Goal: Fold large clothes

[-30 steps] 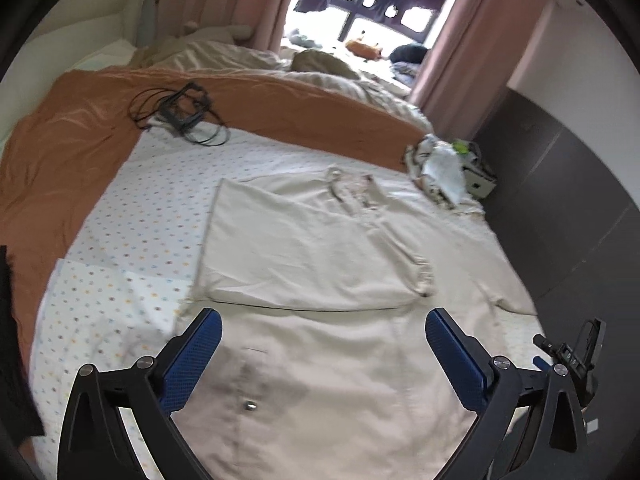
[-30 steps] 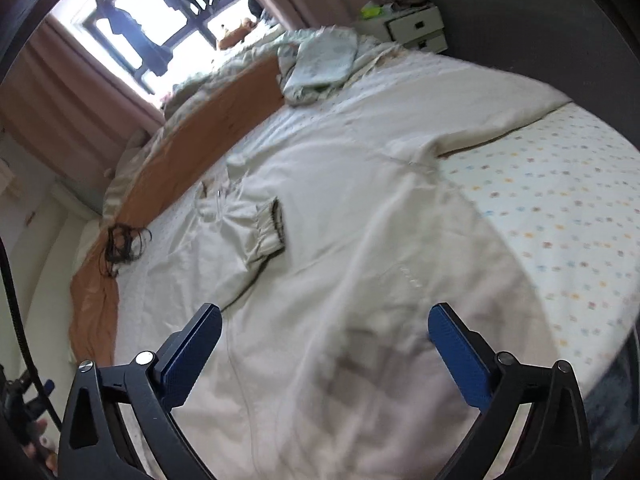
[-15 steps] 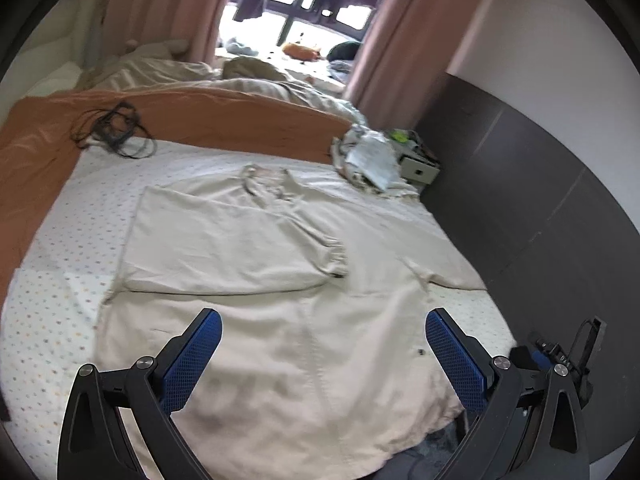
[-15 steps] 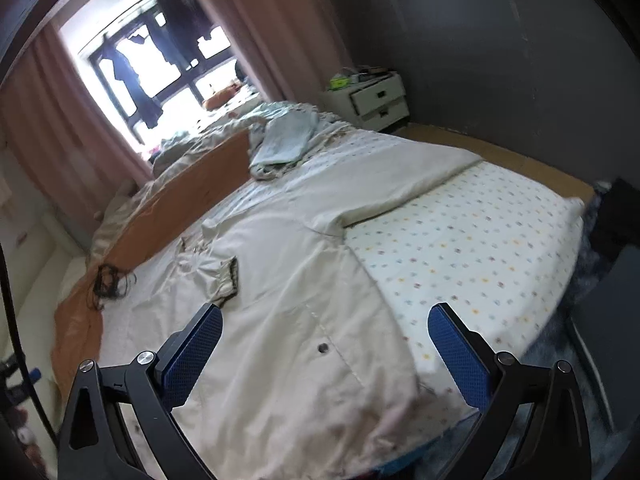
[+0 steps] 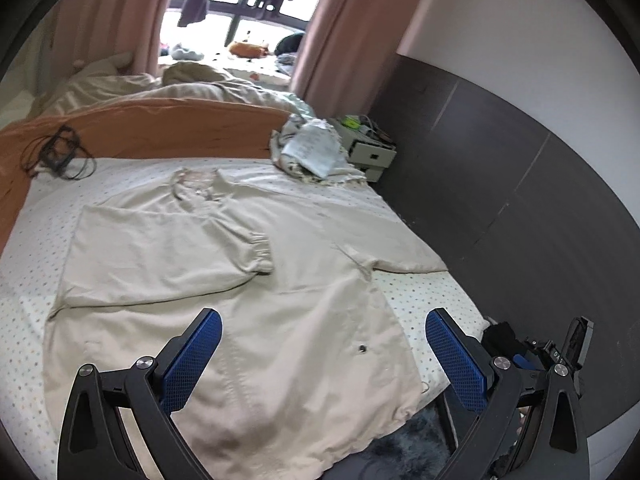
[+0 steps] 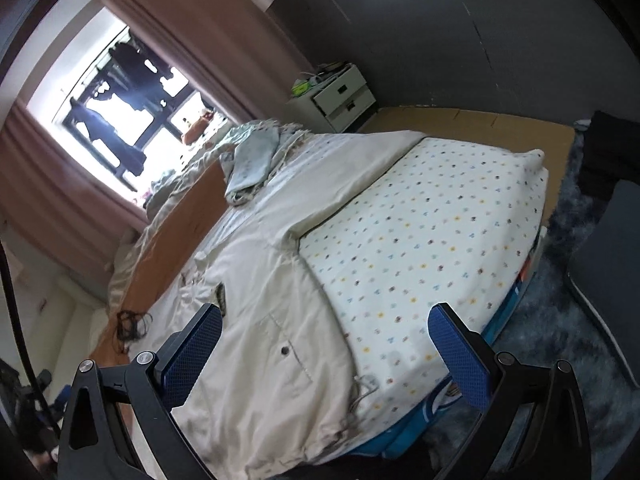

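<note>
One beige jacket [image 5: 248, 280], one bed [image 6: 440, 240], one nightstand [image 6: 340, 96] (two drawers), two pink curtains [image 5: 340, 32]

A home bedroom — bed [image 6: 460, 216] with dotted sheet, white nightstand [image 6: 340, 96], pink curtains [image 5: 340, 28].

Left gripper [image 5: 319, 350] pulled back and up from the jacket [image 5: 248, 304], its hem and the bed's [image 5: 424, 300] foot edge now in view | Right gripper [image 6: 325, 350] lifted off the jacket [image 6: 256, 320], swung right, dotted sheet [image 6: 432, 240] and floor rug [image 6: 560, 340] now showing
</note>
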Demonstrator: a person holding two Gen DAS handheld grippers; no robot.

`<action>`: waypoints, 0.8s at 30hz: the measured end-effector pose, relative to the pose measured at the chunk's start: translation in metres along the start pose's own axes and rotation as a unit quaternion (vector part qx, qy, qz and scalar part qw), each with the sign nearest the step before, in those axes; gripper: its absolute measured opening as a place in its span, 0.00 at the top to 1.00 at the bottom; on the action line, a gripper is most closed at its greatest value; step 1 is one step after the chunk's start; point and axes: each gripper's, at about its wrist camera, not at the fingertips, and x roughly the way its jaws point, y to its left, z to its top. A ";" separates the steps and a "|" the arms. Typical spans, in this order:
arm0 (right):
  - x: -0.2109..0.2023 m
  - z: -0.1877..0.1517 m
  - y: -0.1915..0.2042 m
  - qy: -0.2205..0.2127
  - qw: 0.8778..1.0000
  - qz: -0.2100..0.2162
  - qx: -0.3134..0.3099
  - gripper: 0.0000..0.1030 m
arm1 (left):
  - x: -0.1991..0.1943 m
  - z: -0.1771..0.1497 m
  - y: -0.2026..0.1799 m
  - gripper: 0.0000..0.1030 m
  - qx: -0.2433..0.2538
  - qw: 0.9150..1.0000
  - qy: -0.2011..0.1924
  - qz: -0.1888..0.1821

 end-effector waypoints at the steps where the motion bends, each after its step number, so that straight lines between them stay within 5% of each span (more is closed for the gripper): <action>1: 0.000 0.003 -0.005 -0.005 1.000 0.002 0.005 0.00 | 0.005 0.000 -0.004 0.01 0.003 1.000 0.001 -0.001; 11: 0.024 0.030 -0.035 -0.039 0.999 -0.031 0.022 0.00 | 0.068 0.011 0.001 0.01 0.005 0.999 0.038 -0.004; 24: 0.100 0.021 -0.035 -0.026 0.998 -0.053 0.017 0.00 | 0.090 0.019 0.073 0.01 -0.010 0.998 0.050 0.038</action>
